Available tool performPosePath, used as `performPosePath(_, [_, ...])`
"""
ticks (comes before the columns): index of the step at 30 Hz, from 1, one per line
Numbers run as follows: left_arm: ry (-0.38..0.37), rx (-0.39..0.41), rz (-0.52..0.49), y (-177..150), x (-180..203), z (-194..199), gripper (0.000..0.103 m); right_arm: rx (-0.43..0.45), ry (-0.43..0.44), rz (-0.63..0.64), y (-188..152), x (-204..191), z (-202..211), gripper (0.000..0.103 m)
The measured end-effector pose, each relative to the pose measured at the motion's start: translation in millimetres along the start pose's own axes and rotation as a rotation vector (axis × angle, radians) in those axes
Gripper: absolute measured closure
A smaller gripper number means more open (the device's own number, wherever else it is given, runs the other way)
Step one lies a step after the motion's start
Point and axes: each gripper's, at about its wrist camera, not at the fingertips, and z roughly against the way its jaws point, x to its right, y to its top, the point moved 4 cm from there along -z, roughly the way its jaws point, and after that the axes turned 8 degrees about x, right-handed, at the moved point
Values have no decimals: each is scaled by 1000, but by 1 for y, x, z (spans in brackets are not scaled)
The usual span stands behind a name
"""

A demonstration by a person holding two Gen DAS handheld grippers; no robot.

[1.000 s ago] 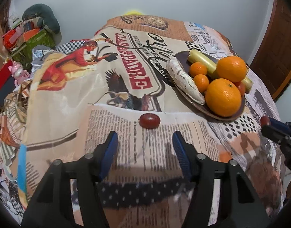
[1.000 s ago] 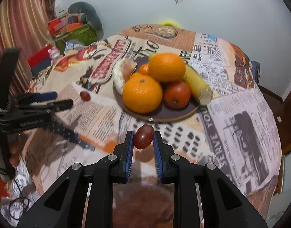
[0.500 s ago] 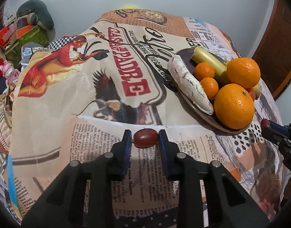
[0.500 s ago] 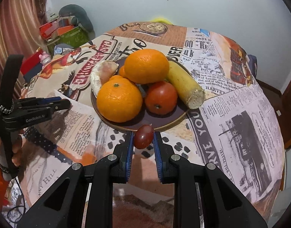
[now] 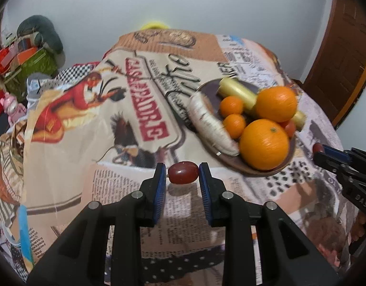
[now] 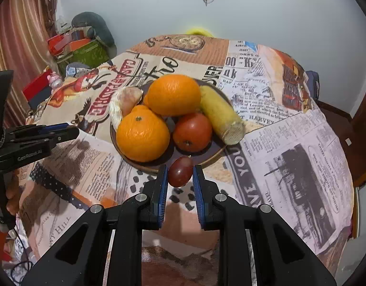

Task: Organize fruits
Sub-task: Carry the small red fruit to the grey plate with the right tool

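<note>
My left gripper (image 5: 182, 172) is shut on a small dark-red grape (image 5: 183, 173), lifted a little above the printed tablecloth. My right gripper (image 6: 180, 172) is shut on a second red grape (image 6: 180, 172), held just over the near rim of the brown plate (image 6: 214, 153). The plate carries two big oranges (image 6: 143, 138), a tomato (image 6: 192, 132), a yellow banana (image 6: 222, 121), a pale peeled banana (image 5: 210, 125) and two small tangerines (image 5: 231, 106). In the left wrist view the right gripper (image 5: 320, 151) shows at the right edge, beside the plate (image 5: 233, 163).
The round table is draped with a newspaper-print cloth (image 6: 290, 128). Boxes and soft items (image 6: 75, 45) are piled at the back left by a striped curtain. A wooden door (image 5: 345, 54) stands to the right, and a person's hand (image 6: 13, 197) holds the left tool.
The left jaws came forward, shut on the grape that lay on the cloth and raised it. The right gripper carried its grape forward to the plate's near rim.
</note>
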Motion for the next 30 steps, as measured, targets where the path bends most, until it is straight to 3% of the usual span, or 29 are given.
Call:
performPosePath(13, [-66, 34, -35, 24, 41, -11, 75, 20, 10, -5, 12, 7, -15, 84])
performPosePath(30, [-91, 30, -36, 35, 58, -39, 75, -9, 45, 28, 6, -4, -40, 84])
